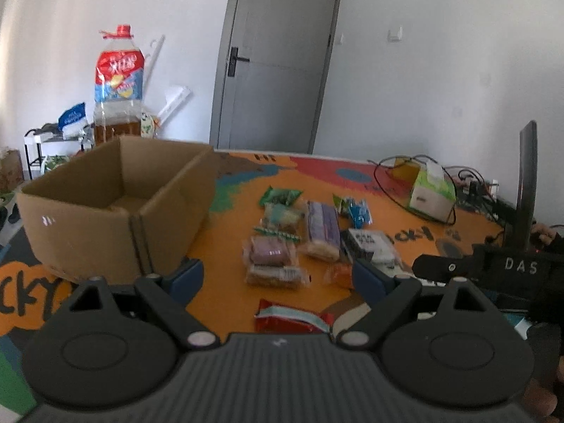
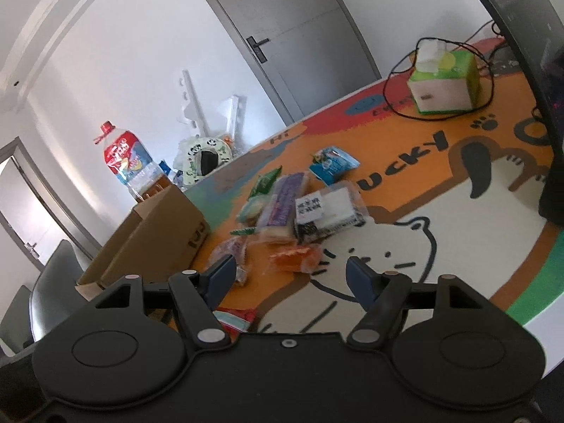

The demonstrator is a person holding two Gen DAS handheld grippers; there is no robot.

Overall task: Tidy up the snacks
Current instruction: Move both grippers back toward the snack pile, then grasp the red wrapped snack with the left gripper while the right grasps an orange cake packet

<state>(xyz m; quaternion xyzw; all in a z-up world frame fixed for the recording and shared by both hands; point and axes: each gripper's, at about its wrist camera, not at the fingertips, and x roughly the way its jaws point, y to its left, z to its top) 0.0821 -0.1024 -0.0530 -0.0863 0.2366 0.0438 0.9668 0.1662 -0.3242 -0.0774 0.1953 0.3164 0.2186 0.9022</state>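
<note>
While both jaws stand wide apart holding nothing, left gripper and right gripper hover above the orange cartoon mat lettered "LUCKY". Nearest lies a red foil snack packet, long axis crosswise. Beyond, a cluster of clear-wrapped snack packs; the purple-label pack points away. Open brown cardboard box sits left. Farther: green tissue box ringed by black cable, oil jug.

One cardboard box sat on the mat, and about ten wrapped snacks lay beside it: two green packs, one blue, one red, one orange. One tissue box, one oil bottle.
</note>
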